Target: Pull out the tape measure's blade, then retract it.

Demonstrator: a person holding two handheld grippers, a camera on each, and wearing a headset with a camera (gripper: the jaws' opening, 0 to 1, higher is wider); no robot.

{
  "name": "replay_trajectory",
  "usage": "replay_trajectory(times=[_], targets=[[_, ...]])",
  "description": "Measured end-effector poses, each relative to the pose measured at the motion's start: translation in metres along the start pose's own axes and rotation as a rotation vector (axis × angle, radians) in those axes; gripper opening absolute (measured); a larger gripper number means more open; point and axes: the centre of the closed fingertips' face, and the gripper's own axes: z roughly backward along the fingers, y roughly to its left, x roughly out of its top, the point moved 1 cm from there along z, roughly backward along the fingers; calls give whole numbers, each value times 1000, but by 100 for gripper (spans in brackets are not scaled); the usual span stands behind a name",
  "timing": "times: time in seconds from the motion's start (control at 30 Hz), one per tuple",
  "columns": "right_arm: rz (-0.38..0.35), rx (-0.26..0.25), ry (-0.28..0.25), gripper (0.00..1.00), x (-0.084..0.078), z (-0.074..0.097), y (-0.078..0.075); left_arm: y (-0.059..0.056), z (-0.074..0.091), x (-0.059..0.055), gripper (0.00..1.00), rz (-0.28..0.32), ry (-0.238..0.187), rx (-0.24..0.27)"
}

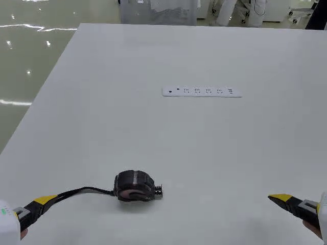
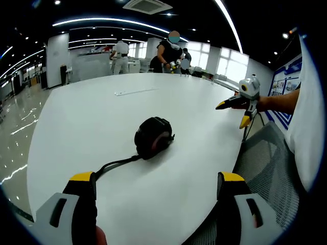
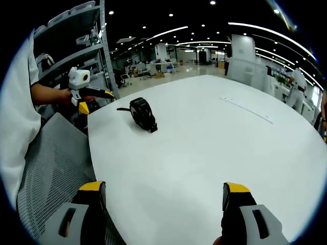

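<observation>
Left claw (image 2: 157, 177) and right claw (image 3: 166, 186) are released; the hard, probably slick tape measure (image 1: 134, 186) wants its case clamped, its hook (image 1: 159, 191) pinched.

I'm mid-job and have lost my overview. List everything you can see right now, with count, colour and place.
table: one, white, under everything.
tape measure: one, black, near the table's front edge, blade in.
strap: one, black, trailing sideways from the tape measure along the front edge.
power strip: one, white, flat at mid-table.
shelving rack: one, grey, off the table.
people: at least two, standing past the far edge.
left gripper: one, black with yellow tips, open, by the strap's end.
right gripper: one, same colours, open, well apart from the tape measure.
</observation>
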Motion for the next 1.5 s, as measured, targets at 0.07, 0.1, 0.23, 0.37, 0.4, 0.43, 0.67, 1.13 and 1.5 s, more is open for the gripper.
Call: replay_trajectory(times=[0.07, 0.1, 0.23, 0.37, 0.4, 0.43, 0.67, 1.13, 1.5], targets=[[1, -1, -5, 95, 2, -1, -1, 1, -1, 1, 95, -2, -2, -2], [1, 0, -3, 95, 2, -1, -1, 0, -1, 2, 95, 1, -4, -7], [6, 3, 2, 95, 3, -3, -3, 2, -3, 6, 93, -8, -8, -14], [11, 13, 10, 95, 4, -5, -5, 4, -5, 9, 92, -22, -5, -19], [13, 16, 10, 95, 4, -5, -5, 5, -6, 10, 92, -24, -5, -22], [16, 15, 12, 95, 4, -6, -6, 5, -7, 11, 91, -25, -6, -24], [35, 36, 21, 95, 8, -15, -8, 8, -15, 15, 90, -43, 3, -43], [82, 88, 39, 96, 18, -35, -13, 12, -33, 22, 89, -89, 31, -101], [124, 128, 52, 97, 26, -53, -15, 13, -50, 26, 89, -148, 65, -159]])
